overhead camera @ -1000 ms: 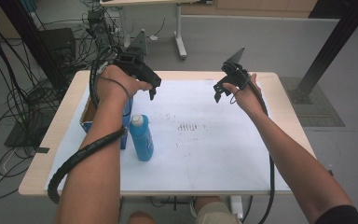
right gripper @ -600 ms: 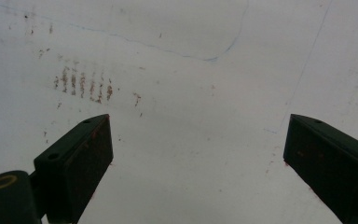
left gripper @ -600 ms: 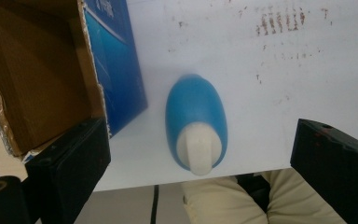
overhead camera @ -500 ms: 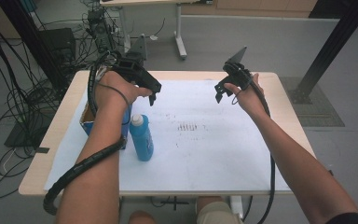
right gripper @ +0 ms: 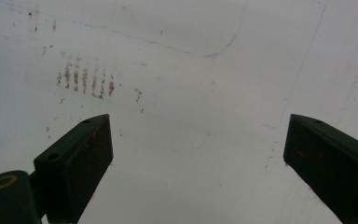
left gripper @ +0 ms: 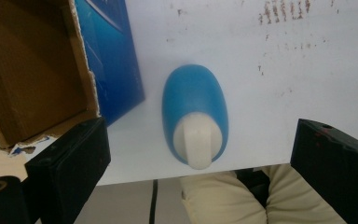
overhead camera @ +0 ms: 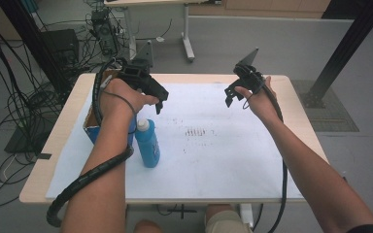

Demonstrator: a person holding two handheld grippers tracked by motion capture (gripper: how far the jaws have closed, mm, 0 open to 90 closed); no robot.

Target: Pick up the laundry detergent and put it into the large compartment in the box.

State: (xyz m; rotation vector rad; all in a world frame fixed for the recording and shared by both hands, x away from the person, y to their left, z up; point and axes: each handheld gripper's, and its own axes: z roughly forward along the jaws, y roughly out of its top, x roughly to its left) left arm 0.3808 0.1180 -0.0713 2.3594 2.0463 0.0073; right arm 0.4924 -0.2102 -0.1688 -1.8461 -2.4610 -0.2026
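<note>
A blue bottle [overhead camera: 147, 143] with a white cap stands upright on the white sheet [overhead camera: 213, 160] at the table's left. From above in the left gripper view the blue bottle [left gripper: 194, 111] sits between the wide-apart jaws. My left gripper [overhead camera: 158, 100] hovers open above and just behind the bottle, holding nothing. My right gripper [overhead camera: 229, 96] hangs open over the sheet at the back right, with bare sheet under it in the right gripper view. An open cardboard box [overhead camera: 93, 119] with blue sides stands left of the bottle, partly hidden by my left forearm.
Brown smudges [overhead camera: 197, 131] mark the middle of the sheet. The wooden table edge [overhead camera: 43, 160] rims the sheet. Cables and equipment [overhead camera: 24, 97] lie on the floor to the left, and a black post [overhead camera: 342, 48] stands at the right.
My left gripper has shifted slightly right and forward over the bottle. The right gripper has barely moved.
</note>
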